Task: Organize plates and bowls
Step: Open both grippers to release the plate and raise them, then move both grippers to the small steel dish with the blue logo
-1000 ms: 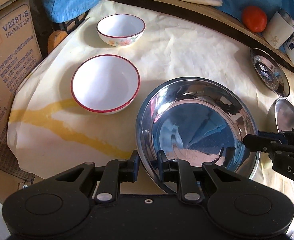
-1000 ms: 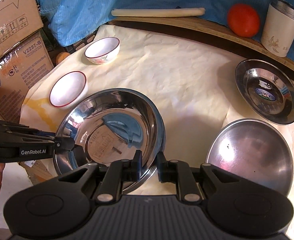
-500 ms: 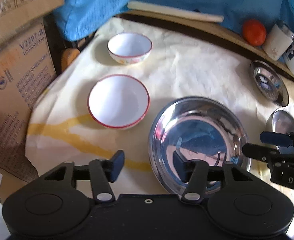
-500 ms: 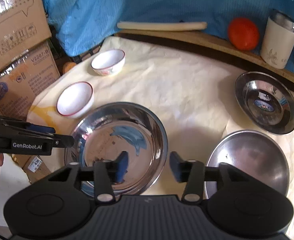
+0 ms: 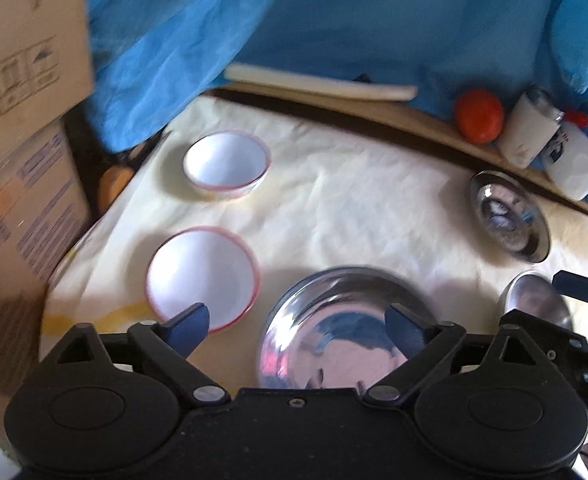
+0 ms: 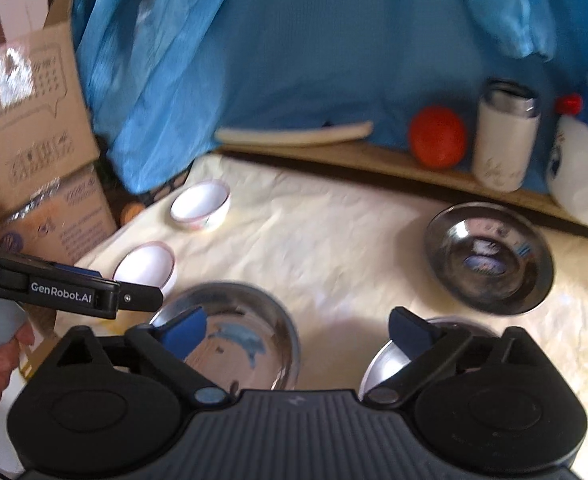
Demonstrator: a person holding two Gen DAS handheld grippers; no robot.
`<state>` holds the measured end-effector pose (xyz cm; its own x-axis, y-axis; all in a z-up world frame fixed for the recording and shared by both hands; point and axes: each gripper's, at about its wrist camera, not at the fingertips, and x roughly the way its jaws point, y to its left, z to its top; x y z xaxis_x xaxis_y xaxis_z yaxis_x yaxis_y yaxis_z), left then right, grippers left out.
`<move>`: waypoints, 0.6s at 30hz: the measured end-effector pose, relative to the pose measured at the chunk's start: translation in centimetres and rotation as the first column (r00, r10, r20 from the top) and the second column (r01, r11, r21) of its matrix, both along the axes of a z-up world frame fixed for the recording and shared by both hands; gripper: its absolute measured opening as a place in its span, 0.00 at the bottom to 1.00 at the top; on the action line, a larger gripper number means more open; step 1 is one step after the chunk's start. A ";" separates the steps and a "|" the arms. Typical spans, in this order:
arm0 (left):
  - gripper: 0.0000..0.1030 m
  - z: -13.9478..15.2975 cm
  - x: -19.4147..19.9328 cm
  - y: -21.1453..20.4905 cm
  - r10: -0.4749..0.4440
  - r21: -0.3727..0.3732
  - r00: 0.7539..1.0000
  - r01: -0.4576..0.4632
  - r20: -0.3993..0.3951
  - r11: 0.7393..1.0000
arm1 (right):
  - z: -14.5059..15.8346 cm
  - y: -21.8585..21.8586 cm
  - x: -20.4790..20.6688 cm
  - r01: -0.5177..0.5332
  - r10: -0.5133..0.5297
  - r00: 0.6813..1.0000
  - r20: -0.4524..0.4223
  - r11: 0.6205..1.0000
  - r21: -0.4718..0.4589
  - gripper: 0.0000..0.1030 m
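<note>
A large steel plate (image 5: 334, 328) lies on the cream paper at the near edge; it also shows in the right wrist view (image 6: 245, 336). My left gripper (image 5: 298, 322) is open and empty, raised above and behind the plate. My right gripper (image 6: 296, 330) is open and empty too. Two white red-rimmed bowls stand at the left: a near one (image 5: 201, 276) and a far one (image 5: 227, 164). A second steel plate (image 6: 488, 258) lies at the right, and a third (image 6: 390, 354) sits partly hidden under my right gripper's finger.
Cardboard boxes (image 5: 17, 160) stand at the left. Blue cloth (image 6: 294, 60) hangs behind. On the wooden board at the back are a rolling pin (image 6: 294, 134), a tomato (image 6: 438, 142), a white tumbler (image 6: 504, 146) and a white bottle (image 6: 582, 176).
Both grippers let go of the large steel plate, opened wide and pulled back and up. The plate now rests on the paper.
</note>
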<state>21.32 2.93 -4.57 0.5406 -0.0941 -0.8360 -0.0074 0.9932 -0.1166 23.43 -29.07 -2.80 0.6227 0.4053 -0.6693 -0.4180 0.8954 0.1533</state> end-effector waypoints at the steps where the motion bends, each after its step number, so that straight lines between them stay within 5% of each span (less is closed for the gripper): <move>1: 0.97 0.1 0.3 -0.4 -0.007 -0.007 1.000 0.007 0.011 1.000 | 0.2 -0.3 0.1 0.010 -0.010 1.000 0.012 1.000 0.006 1.00; 12: 0.99 0.6 5.1 -5.7 -0.106 -0.104 0.993 0.112 0.060 0.988 | 1.0 -4.6 1.4 0.159 -0.162 0.982 0.096 0.987 0.039 1.00; 18: 0.99 0.1 8.5 -9.0 -0.167 -0.121 0.984 0.172 0.056 0.978 | 0.5 -7.7 2.9 0.277 -0.280 0.957 0.073 0.959 0.053 1.00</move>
<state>29.77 -6.10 -4.50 0.5445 -0.2897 -0.7871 0.1679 0.9571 -0.2361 26.35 -36.80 -2.25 0.7649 0.2351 -0.5997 -0.1651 0.9715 0.1702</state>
